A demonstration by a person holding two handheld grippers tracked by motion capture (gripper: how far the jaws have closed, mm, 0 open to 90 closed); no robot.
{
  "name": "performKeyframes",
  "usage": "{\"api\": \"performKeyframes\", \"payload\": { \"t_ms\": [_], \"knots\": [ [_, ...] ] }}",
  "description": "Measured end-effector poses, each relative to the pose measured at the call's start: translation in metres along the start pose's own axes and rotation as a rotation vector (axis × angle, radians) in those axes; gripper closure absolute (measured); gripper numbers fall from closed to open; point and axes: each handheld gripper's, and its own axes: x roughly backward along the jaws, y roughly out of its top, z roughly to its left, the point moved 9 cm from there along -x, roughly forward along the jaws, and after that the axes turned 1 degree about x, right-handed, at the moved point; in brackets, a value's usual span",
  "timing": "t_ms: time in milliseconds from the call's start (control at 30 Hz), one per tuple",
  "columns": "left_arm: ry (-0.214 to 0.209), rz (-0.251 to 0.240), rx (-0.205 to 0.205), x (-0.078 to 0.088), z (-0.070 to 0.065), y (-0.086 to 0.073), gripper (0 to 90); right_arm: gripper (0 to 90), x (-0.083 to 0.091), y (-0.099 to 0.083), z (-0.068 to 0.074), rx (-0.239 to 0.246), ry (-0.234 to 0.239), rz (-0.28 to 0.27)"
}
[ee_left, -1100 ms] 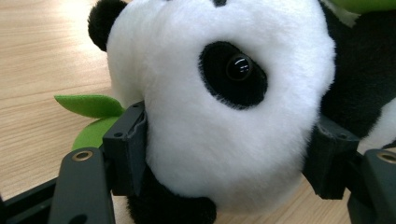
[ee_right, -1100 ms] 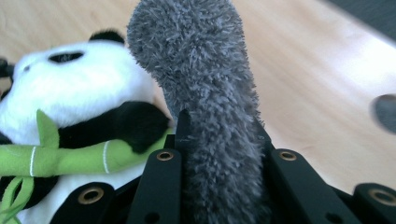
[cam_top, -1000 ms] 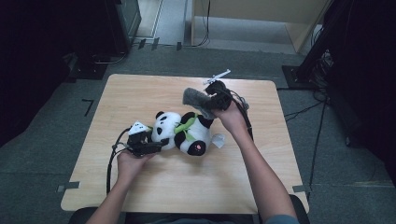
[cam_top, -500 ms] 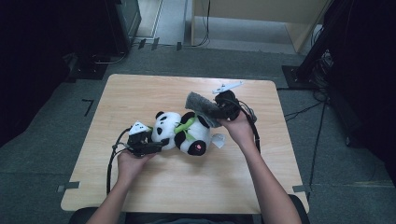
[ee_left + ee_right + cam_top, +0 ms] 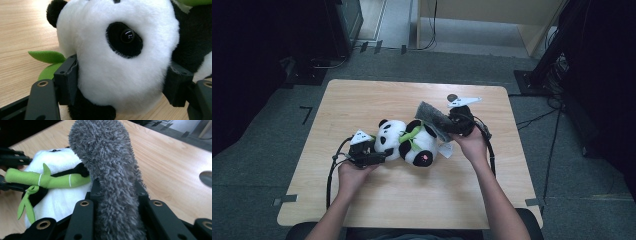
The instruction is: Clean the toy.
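Fig.: two-handed work on a soft toy, seen from above and along each claw. The black-and-white plush panda (image 5: 409, 142) with a green felt bamboo stalk (image 5: 47, 179) across its chest lies near the middle of the pale wooden bench (image 5: 362, 100), head toward the person's left. L. claw (image 5: 379, 157) is clenched on the panda's white head: in the left gripper view both black jaws press into the fur at either side, below the black eye patch (image 5: 124, 40), w/ a green felt leaf (image 5: 46, 56) showing behind the near jaw. R. claw (image 5: 447, 131) grips a long grey shaggy microfibre pad (image 5: 112, 177) by one end; in the right gripper view the pad rises upright between the jaws, which pinch its pile from both sides, and its jaws have just been closing further on it. From above, the pad's free end reaches over the panda's upper body, touching or just above it; which of the two cannot be told. A small dark round mark (image 5: 452, 97) sits on the bench beyond the r. hand. Step in hand, as judged: toy held steady by the l. claw while the grey pad is brought onto it, prob. to brush or wipe the fur. Next move calls for the l. grip to hold firm, and for the pad to be laid flat on the body and drawn along it w/out snagging the bamboo.
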Motion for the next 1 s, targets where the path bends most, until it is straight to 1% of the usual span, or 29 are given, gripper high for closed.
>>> {"api": "performKeyframes", "payload": {
  "t_ms": [33,167,233,267,333,433,533,567,633,667,700,733,767,800,833,867,900,933,967,1000],
  "knots": [
    [-0.001,-0.001,0.0,0.0,0.0,0.0,26.5,70.6,0.001,-0.002,-0.003,-0.01,0.004,-0.002],
    [-0.002,-0.002,-0.006,0.0,0.0,0.0,25.9,71.1,0.007,-0.015,-0.015,-0.043,-0.007,0.008],
    [0.001,-0.001,-0.01,0.0,-0.001,0.0,25.6,71.2,0.009,-0.023,-0.022,-0.053,-0.028,0.021],
    [0.002,-0.001,-0.009,0.0,-0.001,0.0,25.5,71.3,0.009,-0.026,-0.025,-0.054,-0.036,0.036],
    [0.0,0.0,-0.008,0.0,-0.001,0.0,25.6,71.5,0.012,-0.035,-0.033,-0.058,-0.071,0.074],
    [0.002,-0.001,-0.009,0.0,-0.001,0.0,25.6,71.6,0.014,-0.037,-0.036,-0.062,-0.083,0.076],
    [0.004,-0.004,-0.01,0.0,-0.001,0.0,25.6,71.7,0.019,-0.032,-0.038,-0.072,-0.087,0.04],
    [0.004,-0.004,-0.013,0.0,-0.001,0.0,25.5,71.7,0.021,-0.029,-0.037,-0.074,-0.085,0.023],
    [0.007,-0.005,-0.019,0.001,-0.002,0.0,25.5,71.7,0.024,-0.023,-0.034,-0.078,-0.08,0.015],
    [0.01,-0.006,-0.022,0.001,-0.002,0.0,25.4,71.7,0.026,-0.019,-0.032,-0.065,-0.081,0.002],
    [0.01,-0.005,-0.023,0.001,-0.003,-0.001,25.1,71.6,0.028,-0.012,-0.026,-0.063,-0.067,-0.02],
    [0.011,-0.009,-0.025,0.001,-0.003,-0.001,25.1,71.6,0.028,-0.012,-0.026,-0.063,-0.067,-0.02],
    [0.012,-0.013,-0.026,0.001,-0.003,-0.001,25.2,71.5,0.028,-0.005,-0.019,-0.046,-0.047,-0.039],
    [0.012,-0.013,-0.026,0.001,-0.003,-0.001,25.2,71.5,0.028,-0.003,-0.014,-0.041,-0.037,-0.05],
    [0.012,-0.016,-0.024,0.002,-0.003,-0.002,25.2,71.4,0.027,-0.001,-0.01,-0.042,-0.024,-0.052],
    [0.012,-0.016,-0.024,0.002,-0.003,-0.002,25.2,71.4,0.027,-0.001,-0.01,-0.042,-0.024,-0.052],
    [0.013,-0.02,-0.023,0.002,-0.003,-0.002,25.2,71.3,0.025,0.001,-0.004,-0.042,-0.006,-0.056],
    [0.014,-0.022,-0.023,0.002,-0.003,-0.002,25.2,71.3,0.023,0.002,0.001,-0.033,0.007,-0.061],
    [0.014,-0.024,-0.022,0.001,-0.003,-0.002,25.2,71.1,0.018,0.004,0.009,-0.009,0.016,-0.055],
    [0.015,-0.024,-0.023,0.001,-0.003,-0.002,25.2,71.1,0.018,0.004,0.009,-0.009,0.016,-0.055]
  ]
}}
